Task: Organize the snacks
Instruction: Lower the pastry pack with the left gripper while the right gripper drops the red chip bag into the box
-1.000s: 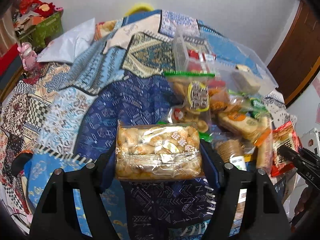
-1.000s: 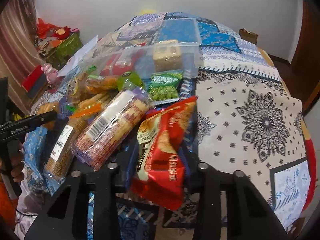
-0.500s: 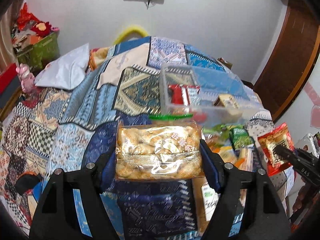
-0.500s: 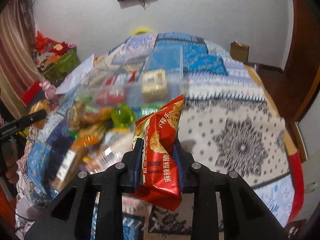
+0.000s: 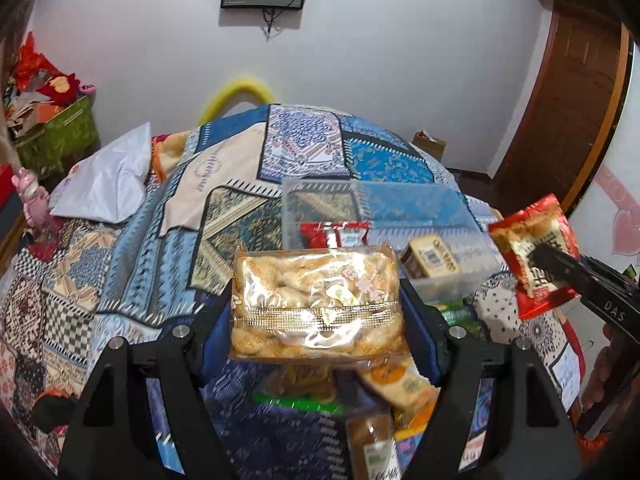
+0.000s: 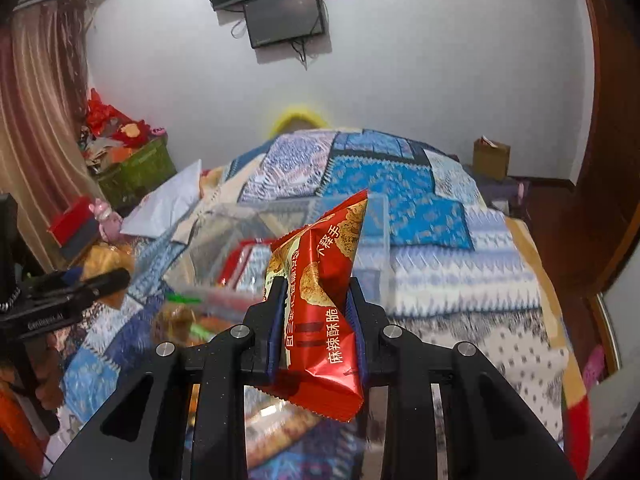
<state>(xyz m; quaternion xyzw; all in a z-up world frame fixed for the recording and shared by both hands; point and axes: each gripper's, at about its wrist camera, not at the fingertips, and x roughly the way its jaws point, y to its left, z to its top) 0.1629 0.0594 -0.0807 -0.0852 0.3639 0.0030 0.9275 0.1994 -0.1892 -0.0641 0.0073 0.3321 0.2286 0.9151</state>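
My left gripper is shut on a clear bag of golden fried snacks and holds it above the bed, in front of a clear plastic bin. The bin holds a red packet and a tan boxed snack. My right gripper is shut on a red snack packet with Chinese print, raised above the bin. That packet and the right gripper also show at the right of the left wrist view. The left gripper shows at the left of the right wrist view.
A pile of loose snack packs lies on the patchwork quilt below the left gripper. A white pillow lies at the far left. A green basket stands by the wall. A wooden door is at the right.
Both grippers have lifted their packets up off the pile and tilted towards the bin. The right gripper has closed tighter on the red packet.
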